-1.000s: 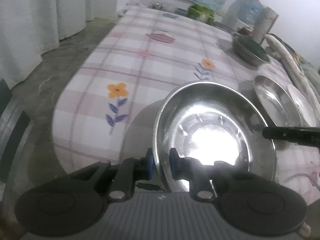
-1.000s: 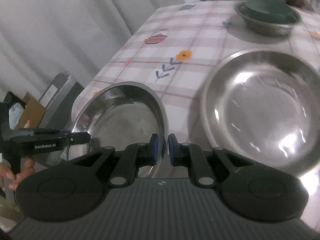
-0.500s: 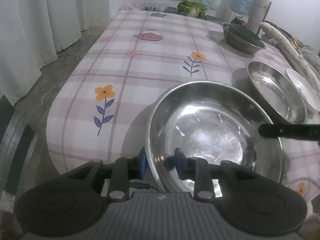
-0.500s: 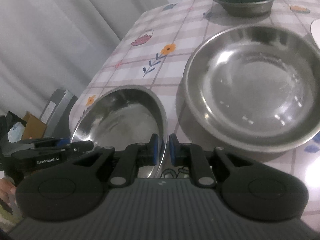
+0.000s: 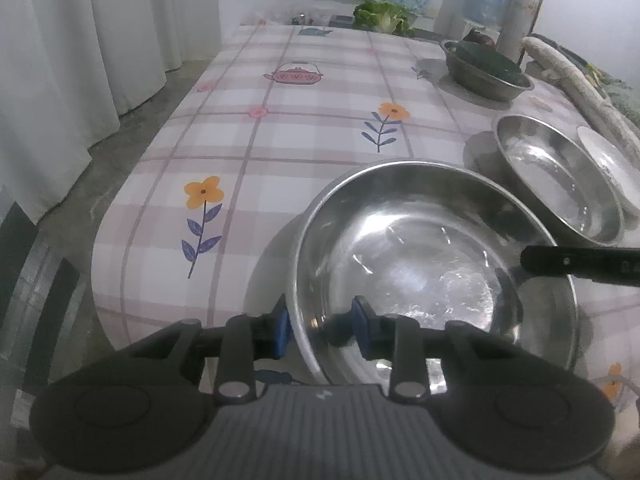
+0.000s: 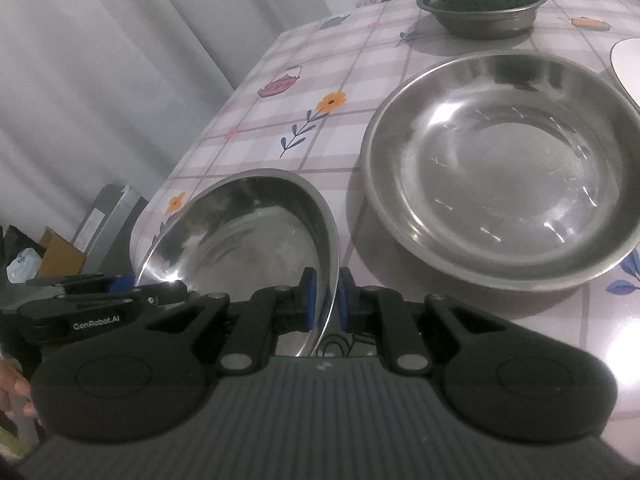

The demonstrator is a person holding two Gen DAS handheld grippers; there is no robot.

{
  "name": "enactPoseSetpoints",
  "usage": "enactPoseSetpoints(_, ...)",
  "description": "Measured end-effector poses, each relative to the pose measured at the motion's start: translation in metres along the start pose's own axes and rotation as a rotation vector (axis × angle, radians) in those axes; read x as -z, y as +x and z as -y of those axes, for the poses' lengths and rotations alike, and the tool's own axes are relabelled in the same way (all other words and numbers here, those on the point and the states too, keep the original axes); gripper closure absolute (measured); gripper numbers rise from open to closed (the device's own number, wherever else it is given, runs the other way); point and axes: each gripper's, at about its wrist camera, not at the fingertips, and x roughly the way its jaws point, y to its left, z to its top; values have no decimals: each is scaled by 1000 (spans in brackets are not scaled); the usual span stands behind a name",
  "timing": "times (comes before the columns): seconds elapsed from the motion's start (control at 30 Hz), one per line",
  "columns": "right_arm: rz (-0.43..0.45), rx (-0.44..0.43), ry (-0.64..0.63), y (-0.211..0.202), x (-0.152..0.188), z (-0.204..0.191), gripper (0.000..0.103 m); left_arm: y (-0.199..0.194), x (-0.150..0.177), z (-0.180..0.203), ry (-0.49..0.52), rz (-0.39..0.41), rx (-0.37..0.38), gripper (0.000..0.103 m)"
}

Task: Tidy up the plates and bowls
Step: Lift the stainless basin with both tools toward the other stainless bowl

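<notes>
the left gripper (image 5: 322,326) stands spread about the near-left rim of a steel bowl (image 5: 436,264), pads apart, not pinching. the bowl faces up at the near edge of the desk (image 5: 280,152). the right gripper (image 6: 325,298) pinches its right rim. a second steel bowl (image 6: 500,168) sits just right, beside a white plate (image 5: 610,164).

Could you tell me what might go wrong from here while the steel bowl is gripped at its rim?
1. The left gripper stands open around the steel bowl, so only the right gripper pinches the thin rim; the bowl could tilt or slip.
2. The second steel bowl sits close beside it; a swing could knock them together.
</notes>
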Motion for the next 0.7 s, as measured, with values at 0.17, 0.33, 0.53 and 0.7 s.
enactPoseSetpoints(0.17,9,7,0,-1,1,-2,93,-2,-1,4,8,-1,-25,71)
enactPoseSetpoints(0.33,24,7,-13,-6,1,-4,93,-4,0,4,3,-1,-22,71)
enactPoseSetpoints(0.53,29,2,-21,-8,-1,-5,93,-9,-1,3,0,9,-31,71)
enactPoseSetpoints(0.7,36,-4,-26,-9,-2,-8,93,-14,-3,2,-1,21,-38,71)
